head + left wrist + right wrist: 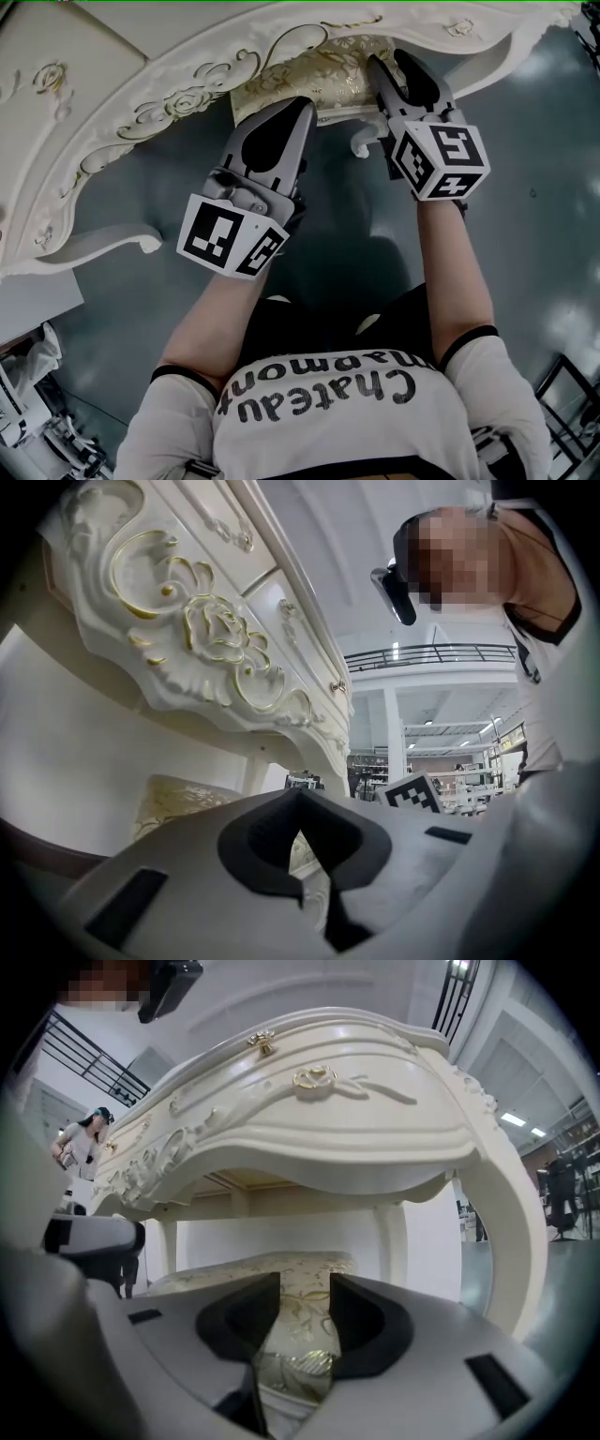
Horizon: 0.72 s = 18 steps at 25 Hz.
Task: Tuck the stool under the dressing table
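The cream, gold-trimmed dressing table [169, 103] curves across the top of the head view. The stool [314, 80], with its gold-patterned cushion, sits beneath the table's front edge; one white curled leg [361, 141] shows below it. My right gripper [396, 66] is shut on the cushion's near edge, and the fabric [302, 1335] fills the gap between its pads. My left gripper [298, 111] is shut and empty, its tips at the stool's front left; whether they touch it is unclear. In the left gripper view the cushion [178, 799] lies to the left of the closed jaws [302, 799].
Glossy grey floor [525, 169] lies around the table. A curved table leg [103, 246] reaches out at the left and another [511, 1232] stands to the right of the stool. Shelving [28, 394] is at the bottom left. Another person [80, 1147] stands far off.
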Each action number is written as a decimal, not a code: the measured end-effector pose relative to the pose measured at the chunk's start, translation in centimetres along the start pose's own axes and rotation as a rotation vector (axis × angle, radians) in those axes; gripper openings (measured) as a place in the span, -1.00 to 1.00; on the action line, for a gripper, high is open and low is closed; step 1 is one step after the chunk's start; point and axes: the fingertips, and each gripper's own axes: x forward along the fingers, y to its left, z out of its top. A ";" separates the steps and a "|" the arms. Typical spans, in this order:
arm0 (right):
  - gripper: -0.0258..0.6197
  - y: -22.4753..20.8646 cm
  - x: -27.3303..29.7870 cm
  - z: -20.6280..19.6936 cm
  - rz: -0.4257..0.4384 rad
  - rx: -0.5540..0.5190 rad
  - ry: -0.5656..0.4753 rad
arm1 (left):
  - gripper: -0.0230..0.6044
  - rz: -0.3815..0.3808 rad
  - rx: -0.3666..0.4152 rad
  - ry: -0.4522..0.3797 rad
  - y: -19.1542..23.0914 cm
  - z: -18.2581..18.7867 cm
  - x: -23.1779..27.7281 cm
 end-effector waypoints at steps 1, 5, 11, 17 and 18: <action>-0.40 0.2 -0.5 0.1 -0.004 -0.002 -0.002 | -0.85 -0.002 0.001 -0.001 0.0 0.0 0.1; -0.48 2.1 -2.5 -0.1 0.027 -0.024 0.012 | -0.85 -0.007 0.008 -0.001 -0.1 0.0 0.2; -0.52 6.4 -4.3 -1.1 0.129 0.014 0.047 | -0.85 -0.003 0.049 0.020 -0.2 -0.3 1.0; -0.66 7.9 -4.9 0.0 0.172 0.037 0.084 | -0.85 -0.008 0.033 0.055 -1.0 0.0 1.3; -0.68 8.1 -5.3 0.5 0.176 0.055 0.100 | -0.85 0.003 0.011 0.061 -1.2 0.5 1.1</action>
